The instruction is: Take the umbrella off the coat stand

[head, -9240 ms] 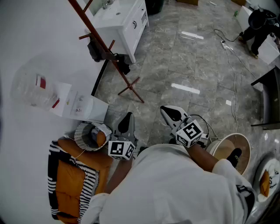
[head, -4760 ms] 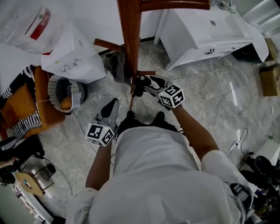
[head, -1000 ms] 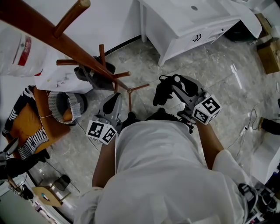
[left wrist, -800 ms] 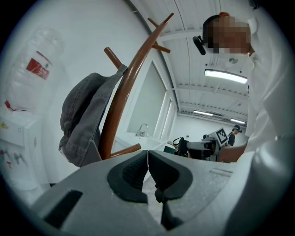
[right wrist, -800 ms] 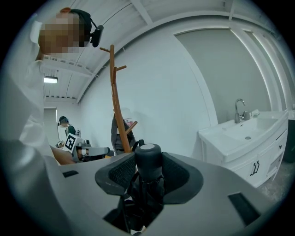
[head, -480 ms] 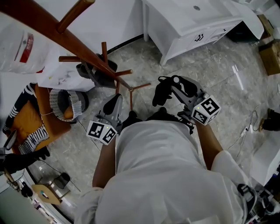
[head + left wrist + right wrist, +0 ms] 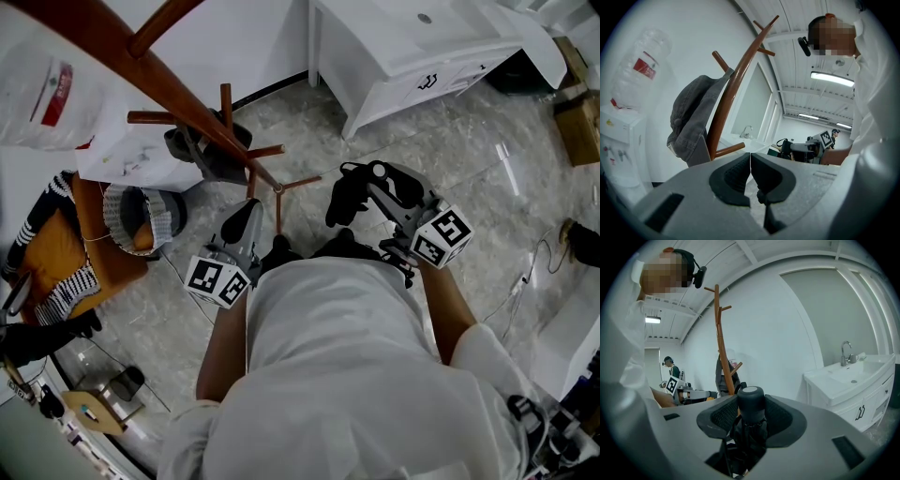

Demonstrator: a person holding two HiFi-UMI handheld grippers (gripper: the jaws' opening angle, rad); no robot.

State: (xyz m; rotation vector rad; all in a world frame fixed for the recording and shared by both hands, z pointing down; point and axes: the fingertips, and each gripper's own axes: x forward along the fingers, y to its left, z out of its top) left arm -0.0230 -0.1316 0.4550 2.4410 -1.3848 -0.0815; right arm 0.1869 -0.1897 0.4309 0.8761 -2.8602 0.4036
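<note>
The folded black umbrella (image 7: 341,200) is clear of the brown wooden coat stand (image 7: 187,98). My right gripper (image 7: 364,178) is shut on it, to the right of the stand's foot. In the right gripper view both pads press on the round black umbrella handle (image 7: 751,405), and the canopy hangs below the jaws. The coat stand (image 7: 720,341) stands a little way off to the left. My left gripper (image 7: 247,214) is shut on nothing, with its pads (image 7: 740,174) touching, and it points at the coat stand (image 7: 727,101). A grey hat (image 7: 693,123) hangs on the stand.
A white sink cabinet (image 7: 422,42) stands at the back right. Left of the stand are a water dispenser (image 7: 131,150), a woven basket (image 7: 138,217) and an orange striped cushion (image 7: 47,258). A cable (image 7: 525,281) lies on the tiled floor at the right.
Both grippers have stayed where they were, and the umbrella is still held. Only the head view has shifted slightly.
</note>
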